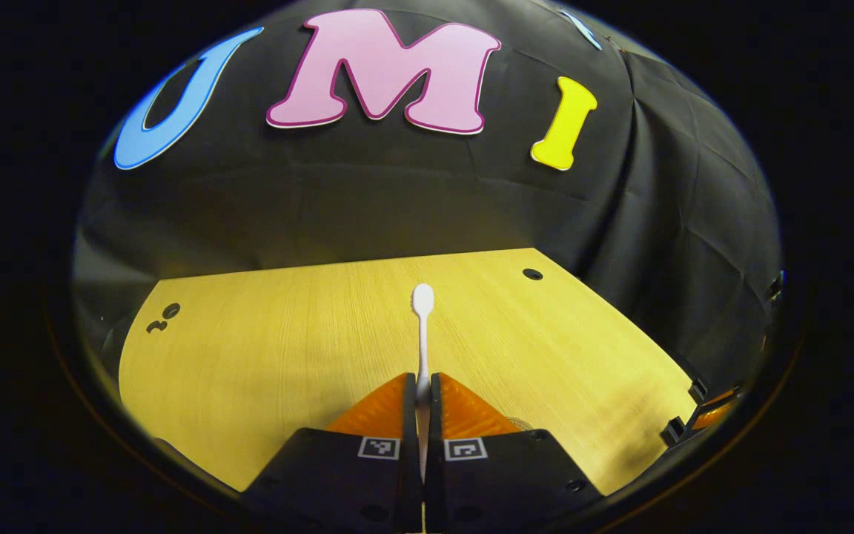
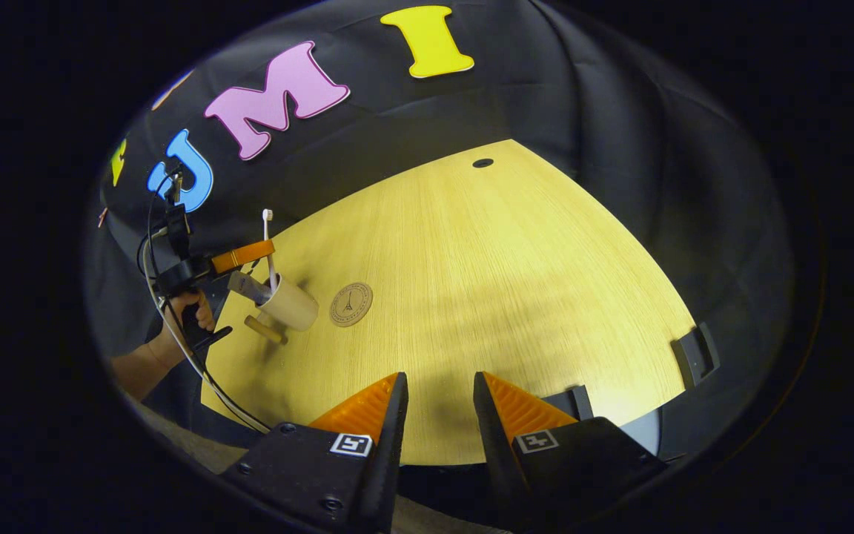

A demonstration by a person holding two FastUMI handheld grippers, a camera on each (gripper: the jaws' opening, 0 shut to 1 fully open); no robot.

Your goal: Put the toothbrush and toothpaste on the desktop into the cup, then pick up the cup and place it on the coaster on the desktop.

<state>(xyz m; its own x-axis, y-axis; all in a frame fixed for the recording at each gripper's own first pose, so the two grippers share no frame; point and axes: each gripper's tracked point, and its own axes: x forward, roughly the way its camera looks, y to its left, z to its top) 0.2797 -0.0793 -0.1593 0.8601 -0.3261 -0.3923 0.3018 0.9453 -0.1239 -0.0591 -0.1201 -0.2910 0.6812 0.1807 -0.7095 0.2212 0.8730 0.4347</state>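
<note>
Toothbrush [image 1: 422, 326]: white, clamped by its handle between the two fingers of the left gripper [image 1: 422, 393]. In the left gripper view its head points away from the camera, above the desktop [image 1: 264, 341]. In the right gripper view, at far left, it stands nearly upright with its head uppermost and its lower end down inside the cup [image 2: 290, 304].
Left gripper: jaws drawn almost together, both fingers pressing on the toothbrush handle. In the right gripper view it sits at far left, held by a person's hand [image 2: 188, 308], with cables trailing down from it.
Cup: pale, tilted in the fisheye picture, resting on the desktop at left in the right gripper view, with a small handle on its lower left side.
Toothpaste [image 2: 247, 285]: a grey tube leaning out of the cup's mouth toward the left, just beside the toothbrush.
Coaster [image 2: 351, 304]: round, brownish, with a small dark emblem; flat on the desktop just to the right of the cup, apart from it, nothing on it.
Desktop: light yellow wood grain, with a small dark hole near its far edge.
Right gripper [image 2: 438, 397]: fingers spread apart with wood showing between them, holding nothing, well to the right of the cup and coaster.
</note>
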